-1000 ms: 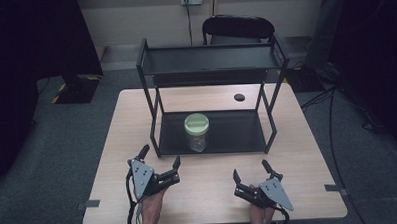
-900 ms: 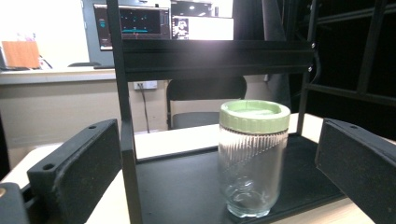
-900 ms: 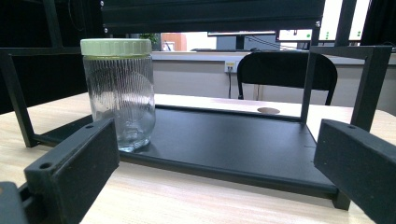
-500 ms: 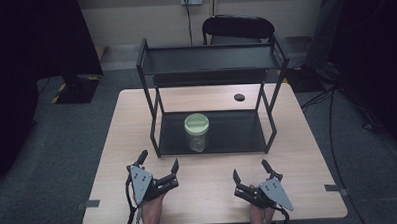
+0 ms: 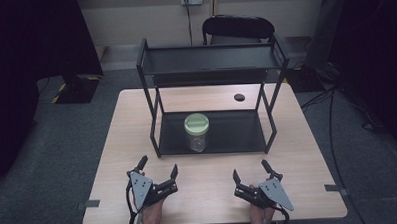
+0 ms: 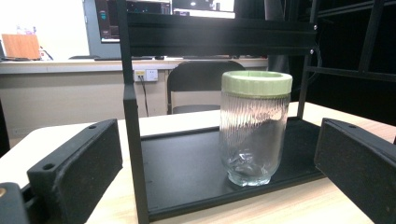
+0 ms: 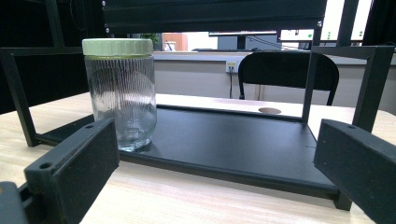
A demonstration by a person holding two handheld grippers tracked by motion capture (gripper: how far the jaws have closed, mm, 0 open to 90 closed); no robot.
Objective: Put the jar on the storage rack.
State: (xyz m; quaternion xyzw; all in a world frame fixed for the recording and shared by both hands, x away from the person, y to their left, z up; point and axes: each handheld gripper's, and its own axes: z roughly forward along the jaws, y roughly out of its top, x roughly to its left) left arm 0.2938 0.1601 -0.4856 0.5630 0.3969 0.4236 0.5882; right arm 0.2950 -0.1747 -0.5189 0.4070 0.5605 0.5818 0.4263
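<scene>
left black two-jaw gripper [image 5: 159,169]: resting low over the near edge of the pale wooden table [image 5: 117,145], jaws spread wide, gripping nothing. right black two-jaw gripper [image 5: 249,172]: sitting likewise at the near right, jaws released and apart, carrying nothing. ribbed clear glass jar with pale green screw lid [image 5: 196,132]: standing upright on the lower shelf of the black metal two-tier rack [image 5: 210,66], toward its front left, well apart from both grippers. small dark round disc [image 5: 239,97]: lying on the table behind the rack. black folding chair [image 5: 238,28]: standing beyond the far table edge.
</scene>
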